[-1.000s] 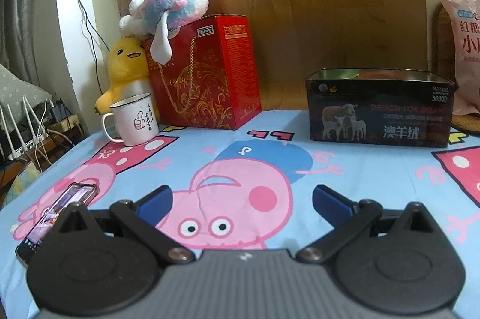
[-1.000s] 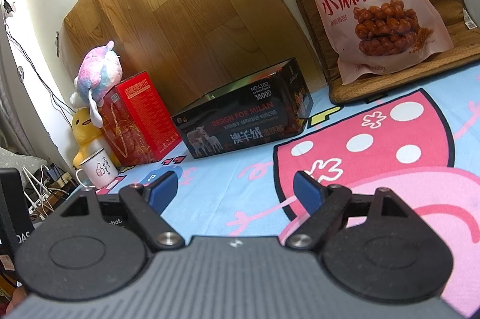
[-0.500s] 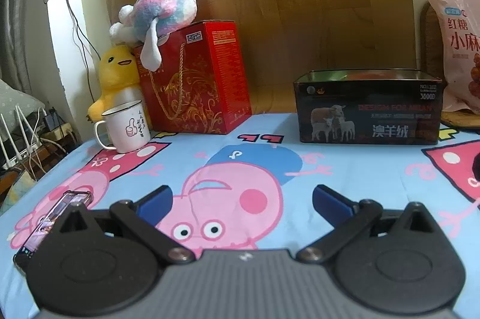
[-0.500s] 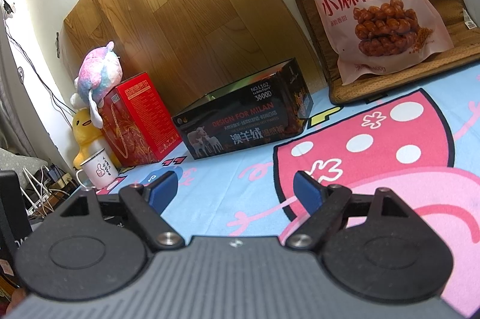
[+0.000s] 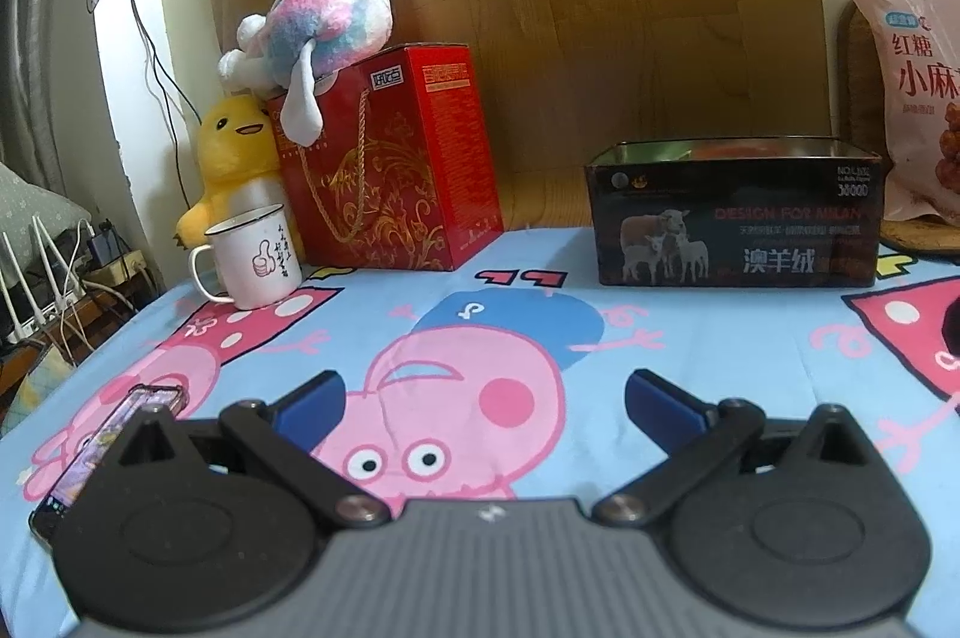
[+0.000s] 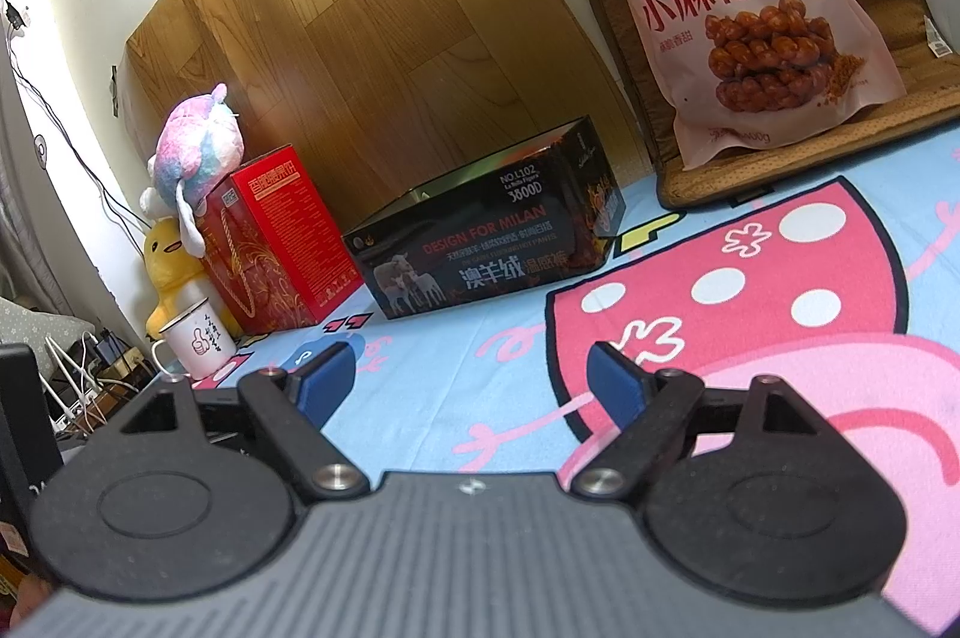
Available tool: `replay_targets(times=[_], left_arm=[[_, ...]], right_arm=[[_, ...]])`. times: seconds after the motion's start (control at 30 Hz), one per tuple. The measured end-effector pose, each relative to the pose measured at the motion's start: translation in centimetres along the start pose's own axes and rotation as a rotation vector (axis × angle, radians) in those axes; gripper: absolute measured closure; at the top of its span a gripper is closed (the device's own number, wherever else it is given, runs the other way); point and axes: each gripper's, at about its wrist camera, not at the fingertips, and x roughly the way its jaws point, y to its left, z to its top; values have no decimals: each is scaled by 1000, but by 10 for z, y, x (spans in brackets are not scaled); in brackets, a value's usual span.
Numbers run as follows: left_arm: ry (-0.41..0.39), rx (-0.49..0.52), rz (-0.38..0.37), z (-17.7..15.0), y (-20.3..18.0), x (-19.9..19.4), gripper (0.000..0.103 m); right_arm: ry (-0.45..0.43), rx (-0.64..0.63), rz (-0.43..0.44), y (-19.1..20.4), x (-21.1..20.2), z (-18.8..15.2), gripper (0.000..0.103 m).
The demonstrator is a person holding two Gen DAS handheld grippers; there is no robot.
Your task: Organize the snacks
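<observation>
Nothing had been picked up yet; I judged this the approach step. The left gripper (image 5: 483,398) and right gripper (image 6: 471,377) both stood wide, with nothing between their blue pads. The pink snack bag (image 6: 762,8), printed "红糖 小麻花" and "NB", leaned on a woven cushion (image 6: 630,26) well ahead and right of the right gripper. The open black tin (image 6: 486,248) (reading "DESIGN FOR MILAN", "澳羊绒", "NO.L102") sat ahead, slightly left. Next move likely called for reaching to the bag and pinching its edge.

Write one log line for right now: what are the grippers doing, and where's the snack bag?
left hand-held gripper: open, empty | right hand-held gripper: open, empty | snack bag: leaning on mat, untouched | black tin: open
</observation>
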Motion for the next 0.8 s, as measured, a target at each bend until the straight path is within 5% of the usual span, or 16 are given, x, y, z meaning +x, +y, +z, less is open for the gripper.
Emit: replay_targets(times=[0.8], left_arm=[[97,-6,-45,-1,1,11,0]], right_arm=[[1,2,-1,1,1,-1,16]])
